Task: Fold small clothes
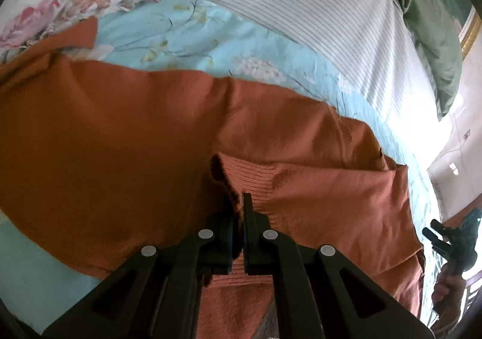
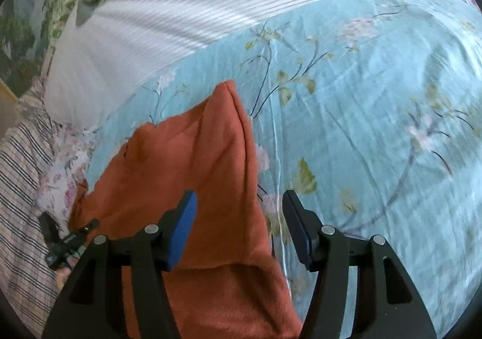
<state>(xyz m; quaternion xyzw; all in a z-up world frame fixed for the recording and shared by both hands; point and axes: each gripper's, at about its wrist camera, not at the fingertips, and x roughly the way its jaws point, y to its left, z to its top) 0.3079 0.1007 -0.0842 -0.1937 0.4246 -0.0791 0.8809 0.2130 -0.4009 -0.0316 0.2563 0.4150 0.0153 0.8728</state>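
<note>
An orange knit garment (image 1: 120,134) lies spread on the light blue floral bedsheet (image 1: 168,35). My left gripper (image 1: 239,212) is shut on a ribbed hem of the garment and holds it lifted over the rest of the cloth. In the right wrist view the garment (image 2: 195,164) lies folded to a point, and my right gripper (image 2: 239,206) is open above its right edge, with the blue-padded finger (image 2: 183,227) over the cloth and the other over the sheet (image 2: 361,128). The right gripper also shows at the right edge of the left view (image 1: 442,239).
A white striped pillow (image 1: 301,1) lies at the far side of the bed, with a green cloth (image 1: 427,23) beside it. A floral quilt (image 1: 60,1) is bunched at the far left. A striped fabric (image 2: 21,176) lies at the left of the right wrist view.
</note>
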